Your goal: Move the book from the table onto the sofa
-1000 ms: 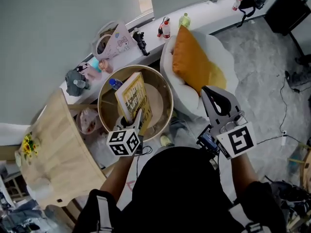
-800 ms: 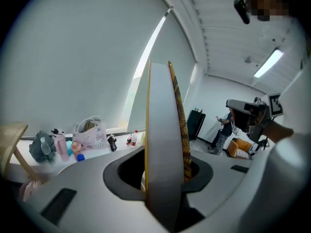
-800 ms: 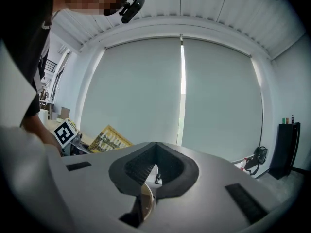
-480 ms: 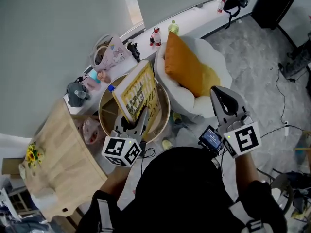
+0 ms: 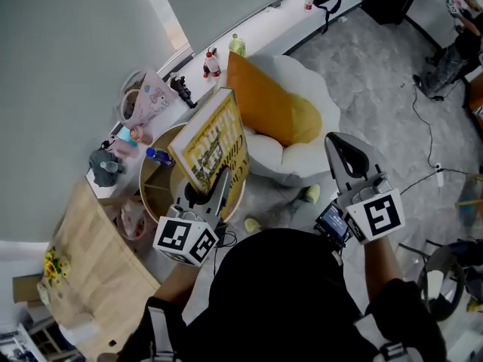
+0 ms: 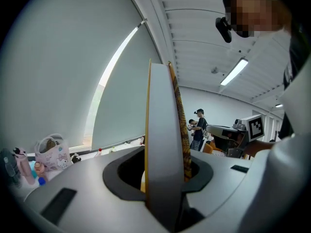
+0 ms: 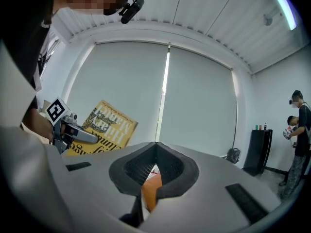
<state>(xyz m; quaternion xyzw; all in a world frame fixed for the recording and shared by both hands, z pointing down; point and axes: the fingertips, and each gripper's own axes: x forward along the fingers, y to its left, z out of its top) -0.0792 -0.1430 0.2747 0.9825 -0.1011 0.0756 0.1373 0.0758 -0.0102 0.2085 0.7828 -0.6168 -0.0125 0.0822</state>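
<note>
Left gripper (image 5: 223, 178) clamps yellow paperback book (image 5: 210, 142) by edge; I fear top-heavy pivot, slip; right gripper (image 5: 341, 151) closed, empty

Yellow book (image 5: 213, 143) lettered in white and dark; orange cushion (image 5: 264, 104); white sofa (image 5: 302, 155); pale wood desk (image 5: 158, 191); mottled grey floor (image 5: 377, 81).

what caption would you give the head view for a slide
Left gripper holds the yellow book upright over the round table, beside the white sofa; right gripper shut, empty.
</note>
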